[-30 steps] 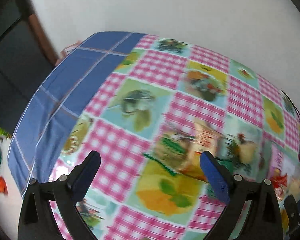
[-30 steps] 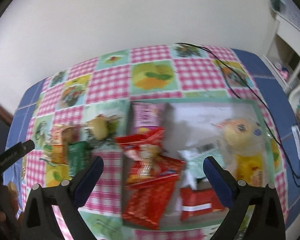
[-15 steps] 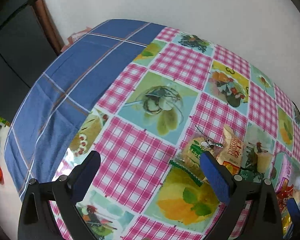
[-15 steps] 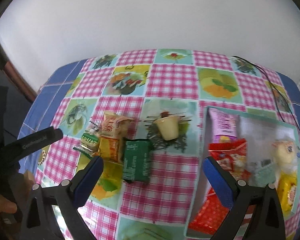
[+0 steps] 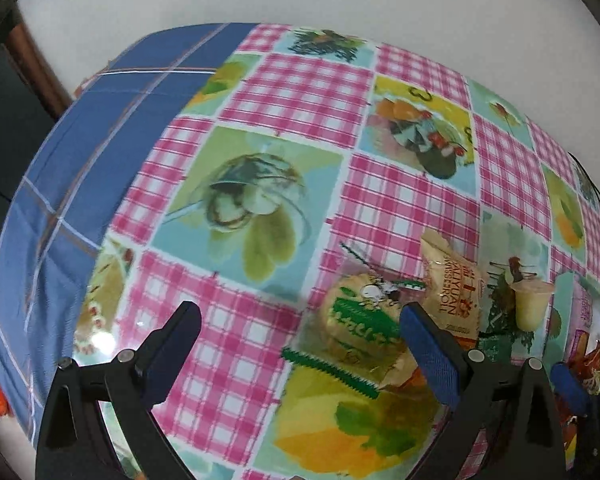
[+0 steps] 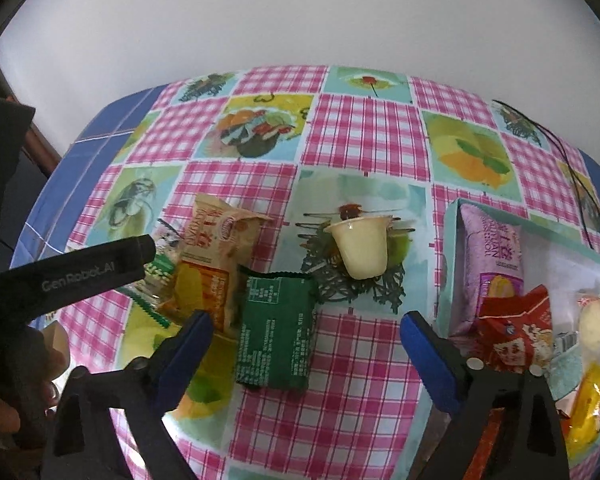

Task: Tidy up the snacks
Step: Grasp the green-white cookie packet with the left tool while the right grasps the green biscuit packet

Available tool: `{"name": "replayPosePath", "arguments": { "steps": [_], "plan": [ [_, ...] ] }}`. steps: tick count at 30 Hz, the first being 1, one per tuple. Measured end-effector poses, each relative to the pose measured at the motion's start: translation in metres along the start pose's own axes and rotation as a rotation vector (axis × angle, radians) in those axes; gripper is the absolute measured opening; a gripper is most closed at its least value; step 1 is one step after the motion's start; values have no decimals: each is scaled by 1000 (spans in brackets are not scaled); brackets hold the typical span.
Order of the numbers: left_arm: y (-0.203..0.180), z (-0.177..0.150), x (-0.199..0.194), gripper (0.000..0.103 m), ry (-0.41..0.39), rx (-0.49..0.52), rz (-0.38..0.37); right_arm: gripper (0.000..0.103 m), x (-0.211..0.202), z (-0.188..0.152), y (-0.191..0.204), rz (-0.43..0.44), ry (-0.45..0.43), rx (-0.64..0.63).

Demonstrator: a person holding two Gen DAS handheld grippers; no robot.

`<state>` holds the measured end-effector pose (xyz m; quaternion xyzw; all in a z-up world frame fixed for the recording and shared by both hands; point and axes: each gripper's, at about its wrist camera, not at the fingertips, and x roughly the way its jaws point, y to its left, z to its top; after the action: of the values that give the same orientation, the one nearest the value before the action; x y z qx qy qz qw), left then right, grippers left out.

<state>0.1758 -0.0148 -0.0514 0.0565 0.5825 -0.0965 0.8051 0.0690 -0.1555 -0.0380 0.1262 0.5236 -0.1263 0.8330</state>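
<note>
Right gripper [image 6: 304, 344]: jaws spread wide, nothing between them, held above the checked tablecloth [image 6: 364, 132]. Directly ahead of it, between the two blue pads, lies a dark green packet [image 6: 274, 332], flat, printed back facing up. Touching that packet's left edge is a beige and orange roll wrapper [image 6: 214, 256], and further left a clear wrapper with green print [image 5: 360, 320], partly hidden in the right view by the other tool. A pale yellow pudding cup [image 6: 362, 246] lies tipped on its side beyond the green packet, apart from it. To the right stands a shallow teal tray [image 6: 452, 240] holding a pink wrapped roll [image 6: 492, 248] along its left wall, a red packet [image 6: 516, 328] overlapping the roll's near end, and yellow and white wrapped items [image 6: 594, 364] at the far right, too blurred to identify. Left gripper [image 5: 298, 350]: jaws likewise wide apart and empty, over the cloth; its right pad sits in front of the clear green-print wrapper, contact cannot be judged. A black cable [image 6: 580, 184] runs across the far right corner of the table. White wall [image 6: 300, 20] behind.
</note>
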Motion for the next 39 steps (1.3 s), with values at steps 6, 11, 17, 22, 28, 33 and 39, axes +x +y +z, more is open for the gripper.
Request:
{"name": "replayPosePath", "arguments": {
  "steps": [6, 11, 17, 22, 28, 33, 39],
  "plan": [
    [-16, -1, 16, 100, 27, 57, -11, 91, 15, -2, 2, -8, 25, -8],
    [-9, 1, 24, 99, 45, 21, 2, 82, 21, -3, 2, -10, 38, -10],
    [6, 3, 25, 94, 39, -15, -1, 60, 21, -3, 0, 10, 41, -3],
    [2, 1, 29, 64, 50, 3, -23, 43, 21, -3, -2, 26, 46, 12],
    [-11, -4, 21, 52, 41, 9, -39, 42, 17, -5, -7, 34, 50, 32],
    [-1, -1, 4, 52, 10, -3, -20, 42, 10, -4, -10, 36, 42, 46],
    [6, 2, -32, 52, -63, -9, -7, 42, -7, -3, -12, 31, 27, 57]
  ]
}}
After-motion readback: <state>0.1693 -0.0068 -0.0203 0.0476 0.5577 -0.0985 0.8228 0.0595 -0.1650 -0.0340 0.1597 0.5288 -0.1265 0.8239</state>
